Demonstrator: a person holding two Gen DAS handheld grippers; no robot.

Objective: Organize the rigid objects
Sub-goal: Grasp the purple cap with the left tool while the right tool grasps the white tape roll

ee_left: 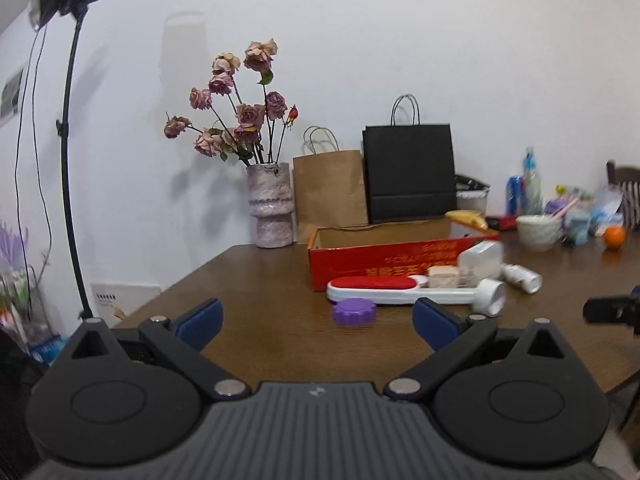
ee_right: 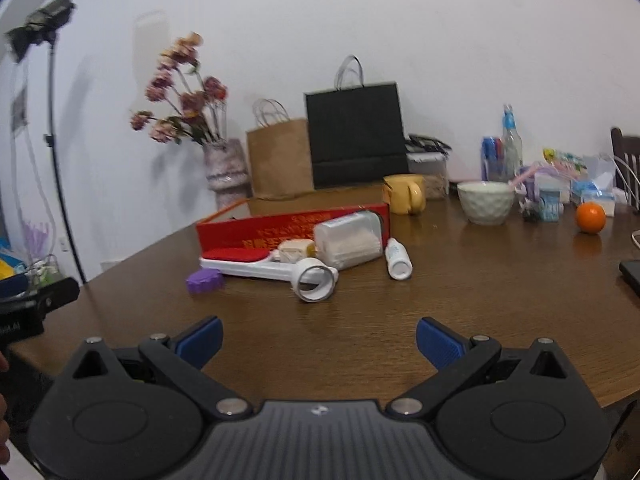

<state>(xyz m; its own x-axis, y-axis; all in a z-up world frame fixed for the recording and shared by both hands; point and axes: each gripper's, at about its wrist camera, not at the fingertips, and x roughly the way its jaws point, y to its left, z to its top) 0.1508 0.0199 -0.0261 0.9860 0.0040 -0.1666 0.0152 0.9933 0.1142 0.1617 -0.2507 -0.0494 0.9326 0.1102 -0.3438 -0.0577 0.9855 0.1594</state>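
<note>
Both the left gripper (ee_left: 318, 320) and right gripper (ee_right: 319, 338) hover spread wide, holding nothing. On the brown wooden table (ee_right: 440, 280), the purple ridged plastic lid (ee_left: 354, 311) lies beside the white lint brush with red pad (ee_left: 400, 290) (touching the open red cardboard box (ee_left: 384, 260)).

Purple lid (ee_left: 354, 311) between spread blue fingers (ee_left: 199, 322), untouched.

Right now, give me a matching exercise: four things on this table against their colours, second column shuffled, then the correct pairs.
Things:
1. round ridged lid
2. open box
3. mug
4. small bottle lying on its side

Colours:
A. yellow
B. white
C. purple
D. red

Pairs: 1-C, 2-D, 3-A, 4-B
</note>
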